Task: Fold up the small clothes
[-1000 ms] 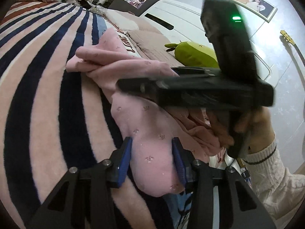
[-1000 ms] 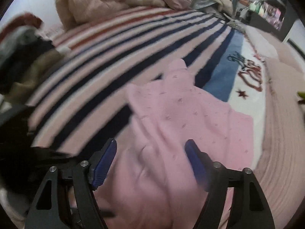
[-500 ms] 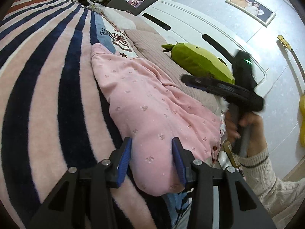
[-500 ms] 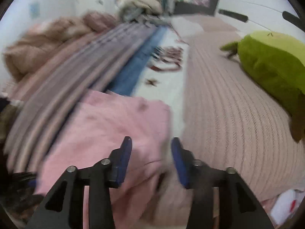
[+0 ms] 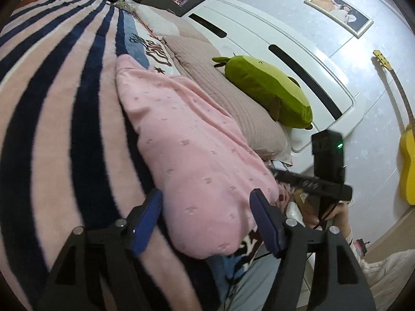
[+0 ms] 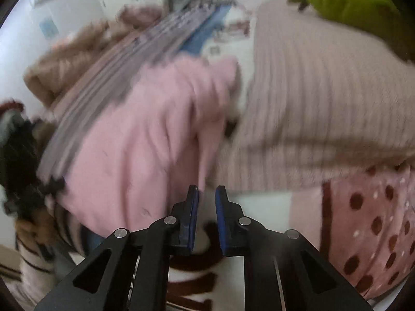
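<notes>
striped navy-and-pink blanket (image 5: 64,119); ribbed beige pillow (image 5: 228,96) bearing a green plush toy (image 5: 267,90); white headboard (image 5: 272,39); framed picture (image 5: 339,13); yellow guitar (image 5: 407,160) against wall.

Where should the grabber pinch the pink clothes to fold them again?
Probably the rounded near end of the pink garment, which hangs over the striped blanket's edge. Come in from that near side, where the left gripper already straddles it, jaws opening. That loose end looks easiest to lift.
</notes>
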Action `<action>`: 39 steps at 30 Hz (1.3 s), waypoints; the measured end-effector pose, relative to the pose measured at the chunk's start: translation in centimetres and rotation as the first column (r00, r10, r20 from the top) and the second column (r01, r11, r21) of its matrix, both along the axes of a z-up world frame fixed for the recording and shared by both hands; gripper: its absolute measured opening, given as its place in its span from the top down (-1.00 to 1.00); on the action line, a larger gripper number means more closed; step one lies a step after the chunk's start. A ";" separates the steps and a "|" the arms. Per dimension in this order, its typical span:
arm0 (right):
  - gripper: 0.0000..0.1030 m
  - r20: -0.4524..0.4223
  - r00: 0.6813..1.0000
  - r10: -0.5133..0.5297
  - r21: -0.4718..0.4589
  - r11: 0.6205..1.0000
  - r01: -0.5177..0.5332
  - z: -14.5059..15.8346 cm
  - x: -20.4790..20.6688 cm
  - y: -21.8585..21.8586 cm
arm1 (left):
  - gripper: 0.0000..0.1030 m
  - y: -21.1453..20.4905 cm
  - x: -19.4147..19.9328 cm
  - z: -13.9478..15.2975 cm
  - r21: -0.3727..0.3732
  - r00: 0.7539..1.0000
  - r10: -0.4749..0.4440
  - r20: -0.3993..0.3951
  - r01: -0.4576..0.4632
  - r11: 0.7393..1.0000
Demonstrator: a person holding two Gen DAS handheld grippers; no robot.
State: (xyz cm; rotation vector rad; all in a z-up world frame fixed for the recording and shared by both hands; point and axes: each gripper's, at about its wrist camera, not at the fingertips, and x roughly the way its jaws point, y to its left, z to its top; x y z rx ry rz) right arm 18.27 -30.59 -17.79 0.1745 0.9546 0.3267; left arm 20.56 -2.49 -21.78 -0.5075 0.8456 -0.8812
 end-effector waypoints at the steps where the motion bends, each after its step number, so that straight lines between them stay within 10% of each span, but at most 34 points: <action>1: 0.50 0.017 1.000 0.001 0.020 1.000 -0.001 0.7 -0.2 0.0 | -0.25 -0.3 0.0 0.0 0.019 1.000 0.006 0.000 -0.006 1.000; 3: 0.21 0.052 0.999 -0.004 0.039 0.999 0.002 1.5 -0.6 -0.1 | 0.31 -1.0 -0.1 -0.1 0.083 0.999 0.034 -0.005 -0.033 0.996; 9: 0.11 0.048 0.999 -0.009 0.118 0.993 0.003 1.3 -0.8 -1.3 | 0.53 0.8 -2.6 1.3 0.124 0.998 0.042 0.035 -0.046 0.991; 16: -0.08 -0.028 0.998 0.053 0.257 0.965 -0.044 -1.3 -1.1 -0.8 | 0.45 4.1 -7.2 1.8 0.196 1.000 -0.021 0.004 0.020 0.980; 21: -0.47 -0.070 0.995 0.073 0.328 0.944 -0.046 -2.1 -0.1 -0.2 | -0.32 5.7 -6.1 3.6 0.163 0.999 -0.028 0.036 0.021 0.986; 30: -0.68 -0.183 0.974 0.130 0.369 0.928 -0.054 -4.8 3.0 2.2 | -0.21 4.2 2.9 0.7 0.191 0.994 0.027 -0.106 -0.006 0.981; 33: -0.44 -0.164 0.978 0.132 0.416 0.908 -0.053 -5.3 4.1 2.3 | 0.35 3.5 5.4 -1.3 0.129 0.984 0.044 -0.170 -0.021 0.991; 35: 0.10 -0.185 0.973 0.138 0.444 0.895 -0.042 -5.9 4.8 2.7 | 0.74 3.1 6.2 -1.7 0.085 0.977 0.023 -0.211 -0.005 0.996; 39: 0.52 -0.210 0.965 0.160 0.497 0.867 -0.036 -6.8 6.1 4.2 | 0.83 1.9 5.4 0.3 0.170 0.991 0.028 -0.132 -0.005 0.985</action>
